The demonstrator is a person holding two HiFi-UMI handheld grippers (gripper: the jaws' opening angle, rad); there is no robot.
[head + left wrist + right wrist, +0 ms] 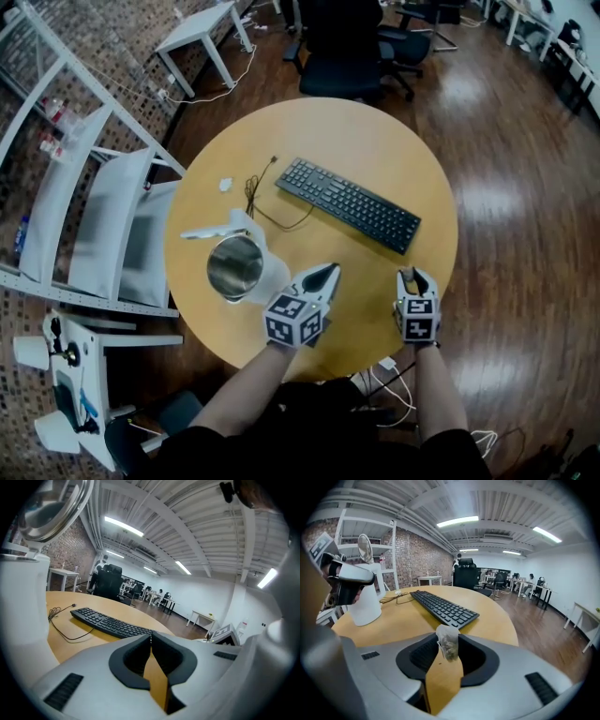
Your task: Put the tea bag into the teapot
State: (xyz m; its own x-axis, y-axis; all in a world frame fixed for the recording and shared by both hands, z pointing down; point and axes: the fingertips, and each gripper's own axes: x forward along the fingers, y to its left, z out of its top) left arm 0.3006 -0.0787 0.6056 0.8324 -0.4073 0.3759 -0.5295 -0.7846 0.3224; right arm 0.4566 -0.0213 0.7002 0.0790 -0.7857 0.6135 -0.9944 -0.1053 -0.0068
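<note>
A small tea bag [449, 643] stands upright between the pads of my right gripper [448, 635], which is shut on it just above the round wooden table [375, 141]. In the head view this right gripper [409, 274] is near the table's front right edge. The white teapot [239, 267] stands at the front left with its lid [211, 232] swung open and its metal inside showing; the right gripper view has the teapot [365, 603] at the far left. My left gripper [330, 269] is just right of the teapot, and its jaws [151, 635] are shut with nothing between them.
A black keyboard [347, 203] lies across the table's middle, with a dark cable [258, 197] coiled left of it and a small white scrap [225, 185] nearby. A white shelf unit [94, 216] stands left of the table. An office chair [347, 47] is behind it.
</note>
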